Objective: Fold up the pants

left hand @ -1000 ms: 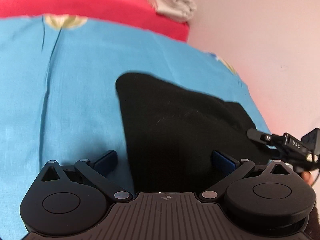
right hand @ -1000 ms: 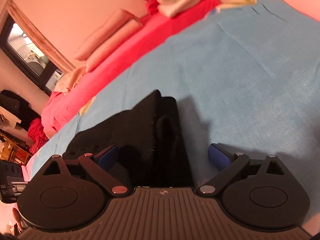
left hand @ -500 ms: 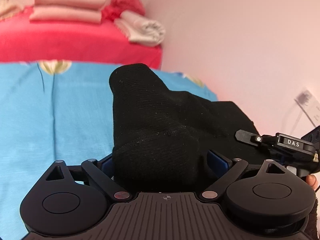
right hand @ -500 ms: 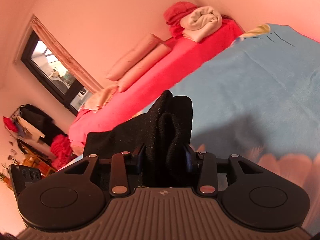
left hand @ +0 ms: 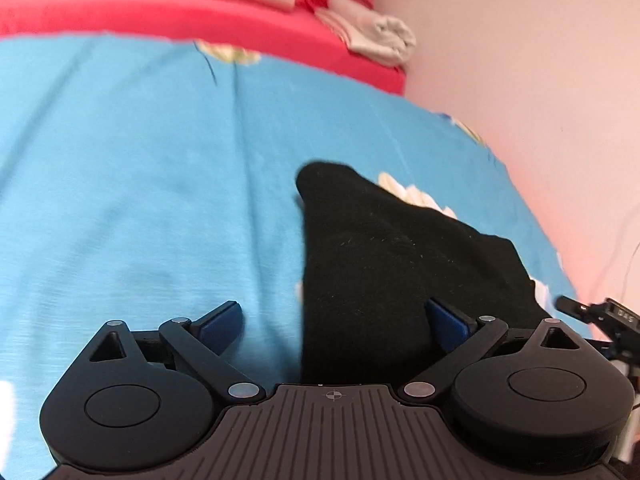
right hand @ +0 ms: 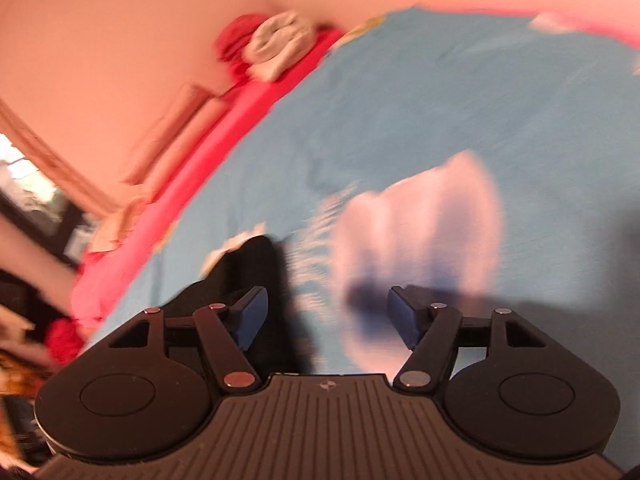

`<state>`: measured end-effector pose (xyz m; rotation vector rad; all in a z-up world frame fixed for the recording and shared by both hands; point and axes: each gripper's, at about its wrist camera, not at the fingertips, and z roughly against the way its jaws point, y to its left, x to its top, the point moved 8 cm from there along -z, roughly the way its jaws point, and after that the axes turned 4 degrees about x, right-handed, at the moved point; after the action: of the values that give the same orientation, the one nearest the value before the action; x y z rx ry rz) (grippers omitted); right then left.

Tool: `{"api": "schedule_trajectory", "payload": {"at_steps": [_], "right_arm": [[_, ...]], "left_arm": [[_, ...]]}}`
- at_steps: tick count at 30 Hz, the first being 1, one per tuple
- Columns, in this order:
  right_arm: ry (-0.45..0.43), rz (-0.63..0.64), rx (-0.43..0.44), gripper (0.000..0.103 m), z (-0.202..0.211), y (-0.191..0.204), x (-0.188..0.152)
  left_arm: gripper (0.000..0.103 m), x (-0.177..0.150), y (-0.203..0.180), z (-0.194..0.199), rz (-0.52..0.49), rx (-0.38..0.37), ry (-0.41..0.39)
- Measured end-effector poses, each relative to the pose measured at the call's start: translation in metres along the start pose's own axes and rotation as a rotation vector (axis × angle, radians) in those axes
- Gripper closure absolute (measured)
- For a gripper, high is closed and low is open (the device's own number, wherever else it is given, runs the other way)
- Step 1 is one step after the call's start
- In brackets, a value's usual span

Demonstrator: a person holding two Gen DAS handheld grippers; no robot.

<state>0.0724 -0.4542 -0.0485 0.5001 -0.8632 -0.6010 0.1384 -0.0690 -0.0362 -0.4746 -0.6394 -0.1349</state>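
Two open grippers, black knit pants (left hand: 384, 264)

Black knit pants (left hand: 384, 264), bunched into a folded heap with a pointed far corner, lying on the blue sheet near its right edge; in the blurred right wrist view, pants (right hand: 244, 280) sit near-left.

You're in a home bedroom: bed with blue sheet (left hand: 140, 200), red mattress (left hand: 160, 16), folded linens (left hand: 376, 38)
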Motion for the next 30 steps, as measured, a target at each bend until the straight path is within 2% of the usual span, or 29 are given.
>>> {"api": "schedule_trajectory", "payload": {"at_steps": [4,7,10,13,20,30], "right_arm": [[-0.009,0.120,0.004,0.026,0.026,0.017,-0.019],[0.022,0.288,0.013,0.019,0.037,0.046,-0.053],[0.087,0.451,0.046,0.015,0.038,0.079,-0.089],[0.161,0.549,0.077,0.014,0.034,0.099,-0.123],[0.205,0.688,-0.048,0.014,0.024,0.101,-0.157],[0.195,0.727,-0.051,0.014,0.025,0.102,-0.159]], "left_arm": [[0.000,-0.002,-0.002,0.032,-0.051,0.110,-0.073],[0.000,-0.008,-0.004,0.062,-0.064,0.158,-0.114],[0.000,-0.023,-0.012,0.071,-0.102,0.185,-0.101],[0.000,-0.048,-0.022,0.066,-0.154,0.246,-0.067],[0.000,-0.084,-0.038,0.045,-0.259,0.319,0.034],[0.000,-0.096,-0.049,0.033,-0.313,0.349,0.067]]}}
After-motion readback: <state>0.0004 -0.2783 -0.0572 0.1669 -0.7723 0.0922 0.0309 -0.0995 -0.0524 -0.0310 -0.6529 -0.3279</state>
